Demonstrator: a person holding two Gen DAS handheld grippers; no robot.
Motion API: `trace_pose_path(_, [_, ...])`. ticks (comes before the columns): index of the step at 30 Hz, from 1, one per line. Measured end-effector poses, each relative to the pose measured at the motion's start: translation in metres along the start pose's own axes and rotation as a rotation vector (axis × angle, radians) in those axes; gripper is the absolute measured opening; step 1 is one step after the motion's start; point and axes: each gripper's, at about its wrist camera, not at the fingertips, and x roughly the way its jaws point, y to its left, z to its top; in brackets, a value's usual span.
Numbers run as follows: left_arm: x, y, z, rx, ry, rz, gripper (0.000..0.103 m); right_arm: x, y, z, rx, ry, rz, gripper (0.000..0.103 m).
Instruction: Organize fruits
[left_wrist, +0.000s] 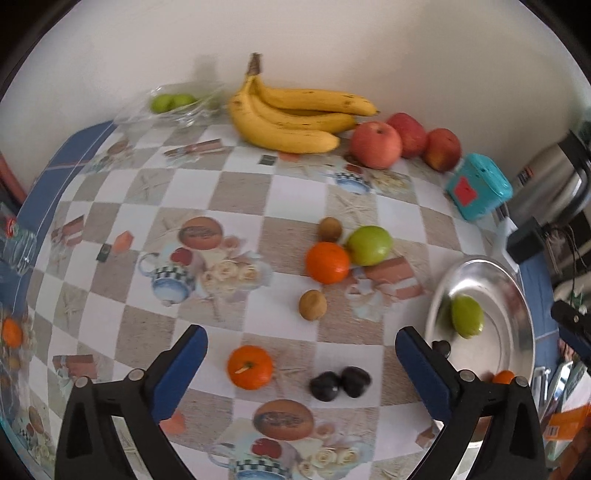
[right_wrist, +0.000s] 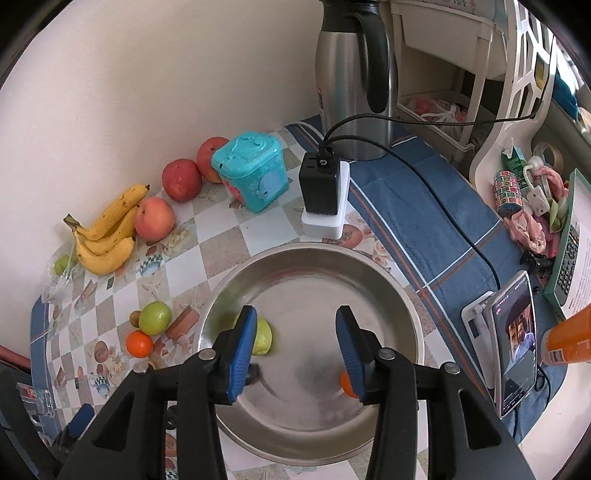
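both grippers empty: left gripper wide open, right gripper part open over steel bowl. tangerine left of bowl: light, soft, probably grip across middle.

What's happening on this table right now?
A person with a tool in each hand is sorting fruit into a metal bowl. The right tool hangs open over it, gripping nothing; a green fruit lies inside. The left tool is wide open above an orange and two dark plums on the table.
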Motion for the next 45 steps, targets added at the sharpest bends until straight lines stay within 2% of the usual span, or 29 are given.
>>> trace_pose_path(8, [0.001, 0.035, 0.004, -0.071, 0.001, 0.029, 0.103, 0.000, 0.011, -0.002, -0.024, 0.007, 0.008, 0.045])
trace_pose_path(15, [-0.004, 0.062, 0.009, -0.134, -0.004, 0.029, 0.103, -0.006, 0.018, -0.004, -0.049, 0.004, -0.021, 0.045])
trace_pose_path(19, [0.000, 0.070, 0.009, -0.158, -0.007, 0.000, 0.103, -0.007, 0.021, -0.005, -0.051, 0.007, -0.011, 0.045])
trace_pose_path(22, [0.009, 0.065, 0.009, -0.130, 0.000, -0.016, 0.101, -0.004, 0.025, -0.006, -0.065, 0.013, -0.012, 0.045])
trace_pose_path(24, [0.017, 0.060, 0.008, -0.110, 0.004, -0.032, 0.089, 0.000, 0.030, -0.008, -0.082, 0.021, -0.020, 0.045])
trace_pose_path(28, [0.034, 0.046, 0.007, -0.065, 0.019, -0.065, 0.084, 0.009, 0.036, -0.010, -0.104, 0.048, -0.035, 0.045])
trace_pose_path(30, [0.043, 0.037, 0.006, -0.036, 0.028, -0.076, 0.074, 0.013, 0.039, -0.011, -0.113, 0.055, -0.037, 0.045])
trace_pose_path(34, [0.057, 0.026, 0.005, -0.010, 0.029, -0.094, 0.071, 0.021, 0.043, -0.013, -0.130, 0.069, -0.045, 0.045])
trace_pose_path(38, [0.068, 0.016, 0.005, 0.020, 0.035, -0.096, 0.054, 0.028, 0.046, -0.014, -0.140, 0.079, -0.051, 0.045])
trace_pose_path(43, [0.074, 0.009, 0.005, 0.034, 0.023, -0.090, 0.053, 0.032, 0.048, -0.016, -0.153, 0.082, -0.057, 0.045])
trace_pose_path(45, [0.076, 0.008, 0.005, 0.039, 0.023, -0.080, 0.041, 0.034, 0.049, -0.016, -0.156, 0.085, -0.061, 0.045])
